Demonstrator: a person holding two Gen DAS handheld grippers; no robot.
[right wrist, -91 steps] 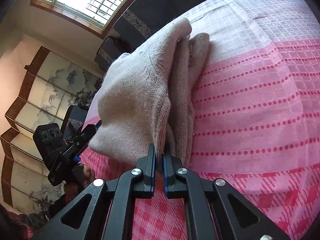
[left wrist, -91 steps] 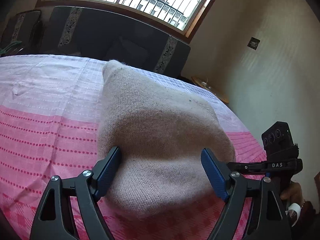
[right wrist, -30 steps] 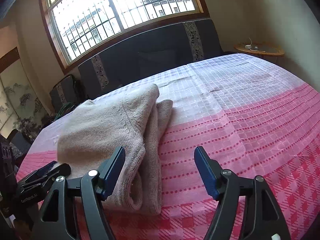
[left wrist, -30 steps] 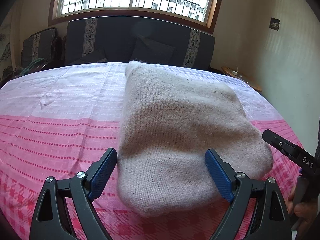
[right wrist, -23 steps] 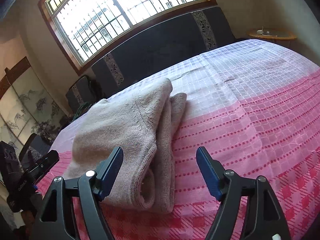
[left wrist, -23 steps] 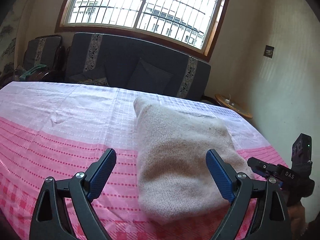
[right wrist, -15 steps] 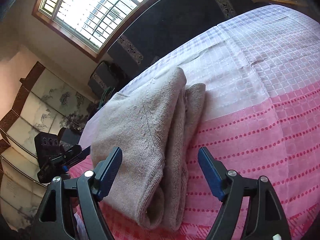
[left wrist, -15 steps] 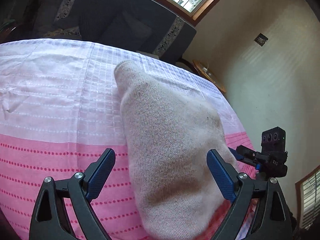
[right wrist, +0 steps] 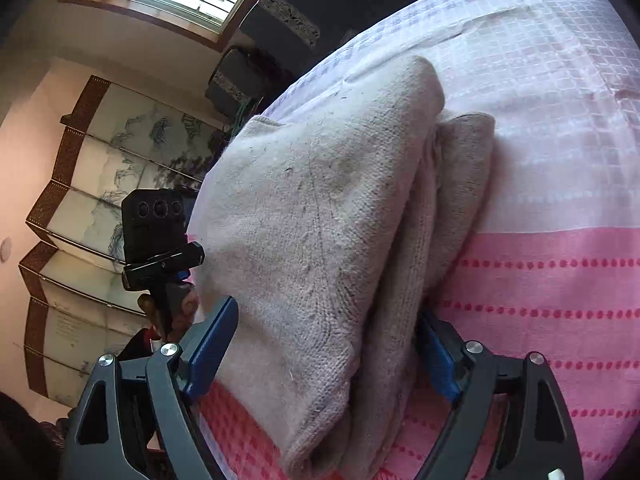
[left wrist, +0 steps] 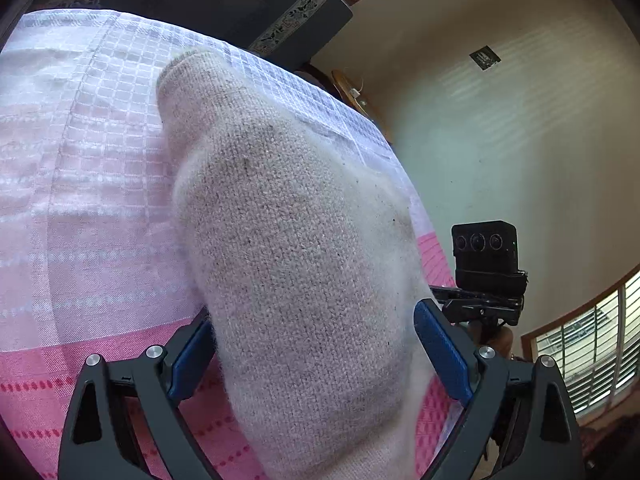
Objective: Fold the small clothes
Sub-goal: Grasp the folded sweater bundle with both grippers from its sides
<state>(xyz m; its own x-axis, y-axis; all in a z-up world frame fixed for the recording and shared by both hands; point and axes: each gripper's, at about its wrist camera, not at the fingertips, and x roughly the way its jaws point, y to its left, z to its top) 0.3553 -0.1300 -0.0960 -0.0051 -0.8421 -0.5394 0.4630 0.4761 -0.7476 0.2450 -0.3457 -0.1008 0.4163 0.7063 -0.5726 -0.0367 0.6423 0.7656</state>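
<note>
My left tool [left wrist: 316,344] is spread wide around one end of the folded beige sweater [left wrist: 296,248], which lies on the pink-and-white cloth [left wrist: 80,200] of the tabletop, and my right tool [right wrist: 324,344] straddles its layered edge at the opposite end, its jaws opening, the knit between the pads but not pinched. I think a careless close could catch only the top layer. Lifting then would peel the fold open or drag the cloth along.
</note>
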